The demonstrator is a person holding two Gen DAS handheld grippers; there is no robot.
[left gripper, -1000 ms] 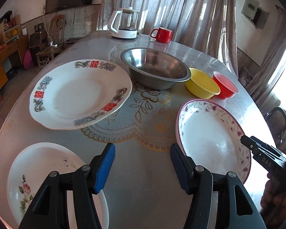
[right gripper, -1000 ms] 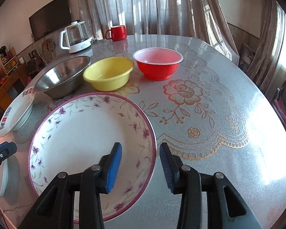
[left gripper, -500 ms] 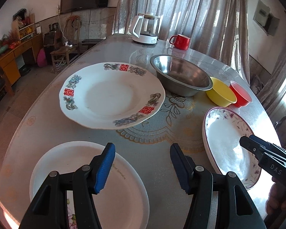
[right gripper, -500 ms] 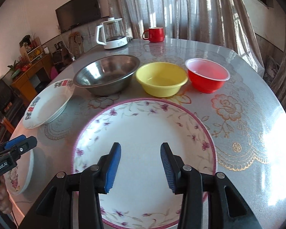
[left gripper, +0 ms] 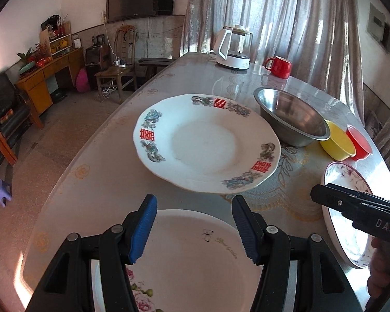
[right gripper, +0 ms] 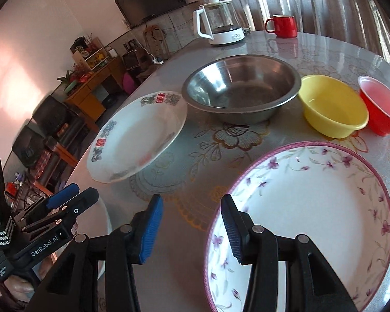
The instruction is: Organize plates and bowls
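A: Plates and bowls all sat on the tabletop (left gripper: 98, 171). The white plate with red characters (left gripper: 208, 143) lay just beside the steel bowl (right gripper: 243, 88), then came the yellow bowl (right gripper: 332, 105) and the red bowl (right gripper: 381, 104) in a row.

B: And the hand-held grippers?

A: The left hand-held gripper (left gripper: 193, 227) hung above the rose-printed plate (left gripper: 195, 260) at the near edge, its blue pads apart with nothing between them. The right hand-held gripper (right gripper: 192, 230) hovered at the near-left rim of the purple-flowered plate (right gripper: 312, 208); its jaws were opening, and the right pad sat over the rim, though I could not tell whether it touched.

B: Anything further back?

A: A glass kettle (right gripper: 219, 24) and a red mug (right gripper: 283, 26) stood at the far end.
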